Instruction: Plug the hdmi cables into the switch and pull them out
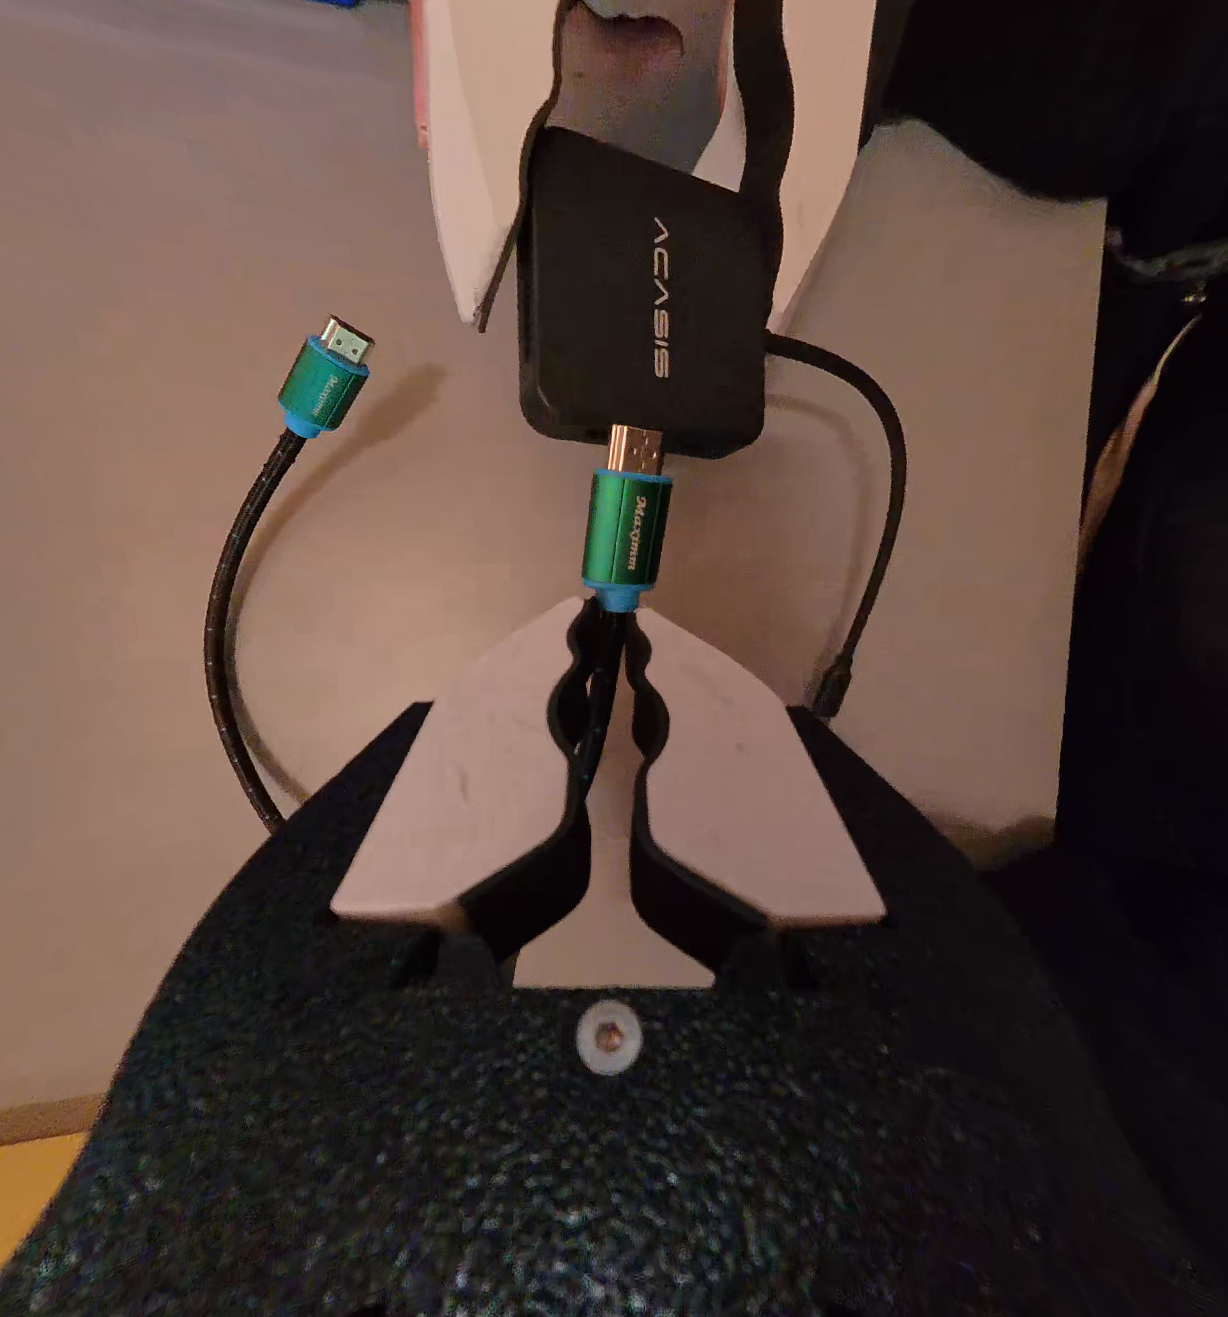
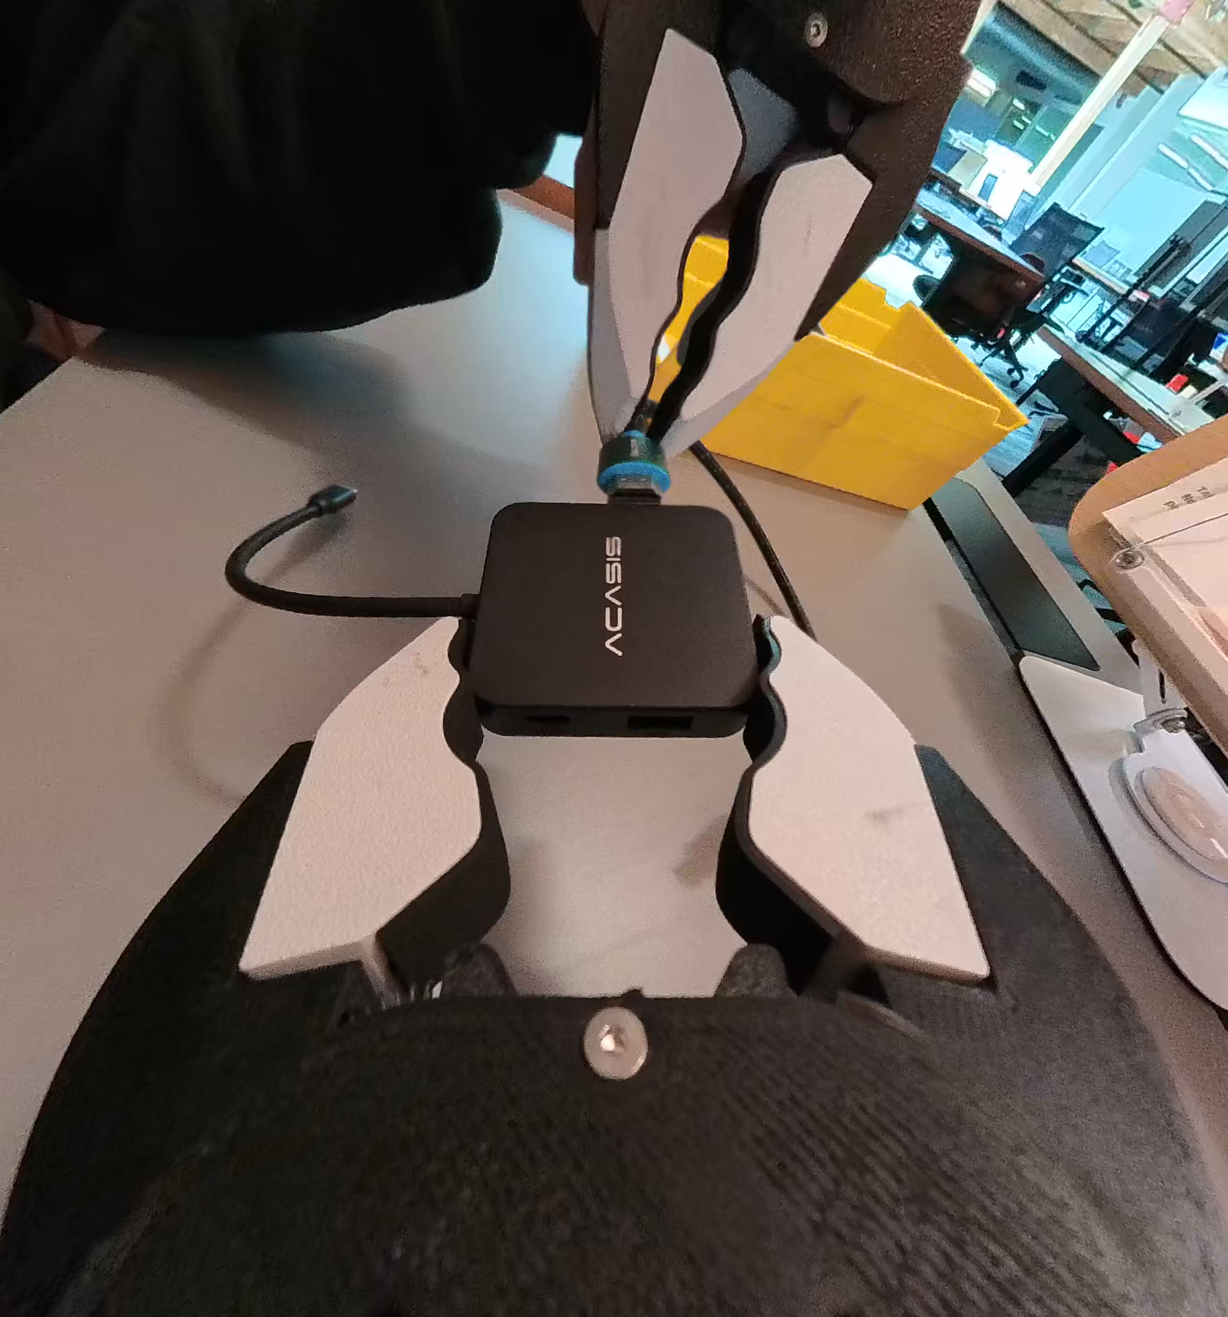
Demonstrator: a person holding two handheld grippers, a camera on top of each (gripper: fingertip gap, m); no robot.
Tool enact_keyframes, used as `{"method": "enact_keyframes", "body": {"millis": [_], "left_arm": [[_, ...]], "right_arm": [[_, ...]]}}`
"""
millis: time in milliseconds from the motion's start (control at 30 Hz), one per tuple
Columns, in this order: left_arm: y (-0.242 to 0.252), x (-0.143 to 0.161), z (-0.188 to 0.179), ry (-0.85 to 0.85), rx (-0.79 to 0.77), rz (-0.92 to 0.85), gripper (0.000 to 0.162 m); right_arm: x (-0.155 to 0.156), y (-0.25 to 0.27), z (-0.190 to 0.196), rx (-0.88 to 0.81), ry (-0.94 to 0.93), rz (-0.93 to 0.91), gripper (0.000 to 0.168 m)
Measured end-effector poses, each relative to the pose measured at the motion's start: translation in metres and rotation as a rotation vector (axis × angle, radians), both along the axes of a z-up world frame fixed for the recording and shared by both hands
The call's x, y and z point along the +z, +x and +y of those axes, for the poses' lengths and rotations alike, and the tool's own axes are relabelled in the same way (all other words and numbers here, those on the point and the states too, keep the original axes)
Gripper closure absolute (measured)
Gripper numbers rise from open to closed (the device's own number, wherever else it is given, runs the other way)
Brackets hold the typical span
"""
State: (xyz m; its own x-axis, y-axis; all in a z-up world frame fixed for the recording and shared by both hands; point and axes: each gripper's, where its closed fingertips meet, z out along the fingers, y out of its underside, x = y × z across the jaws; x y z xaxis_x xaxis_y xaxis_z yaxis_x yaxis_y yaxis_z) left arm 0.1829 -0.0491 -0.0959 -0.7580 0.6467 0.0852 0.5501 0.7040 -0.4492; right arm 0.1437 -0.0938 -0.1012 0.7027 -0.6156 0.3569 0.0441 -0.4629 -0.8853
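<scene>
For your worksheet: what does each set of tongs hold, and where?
Left tongs: HDMI cable, just behind its green plug. Right tongs: black switch, by its sides.

right tool (image 2: 615, 666) clamps switch (image 2: 611, 606) | left tool (image 2: 657, 427) pinches cable (image 2: 629, 467)

The square black plastic switch (image 2: 611, 606) is showing a smooth matt casing. The green metallic HDMI plug shell (image 1: 625, 531) is reflecting with a brushed sheen; its gold-toned metal tip (image 1: 636, 449) is shining. The black braided cable (image 1: 240, 627) is looking woven. The pale smooth bench (image 2: 133, 499) is appearing matt. The grainy black gripper body (image 1: 597, 1176) is looking rough.
</scene>
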Motion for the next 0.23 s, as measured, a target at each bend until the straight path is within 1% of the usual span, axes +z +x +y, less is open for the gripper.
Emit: {"method": "enact_keyframes", "body": {"millis": [33, 233], "left_arm": [[-0.0002, -0.0017, 0.0015, 0.016, 0.003, -0.009, 0.156], [0.0036, -0.0057, 0.0017, 0.039, 0.033, -0.04, 0.156]], "right_arm": [[-0.0005, 0.0006, -0.0003, -0.002, 0.001, -0.002, 0.094], [-0.0033, 0.0011, 0.0008, -0.004, -0.033, -0.004, 0.094]]}}
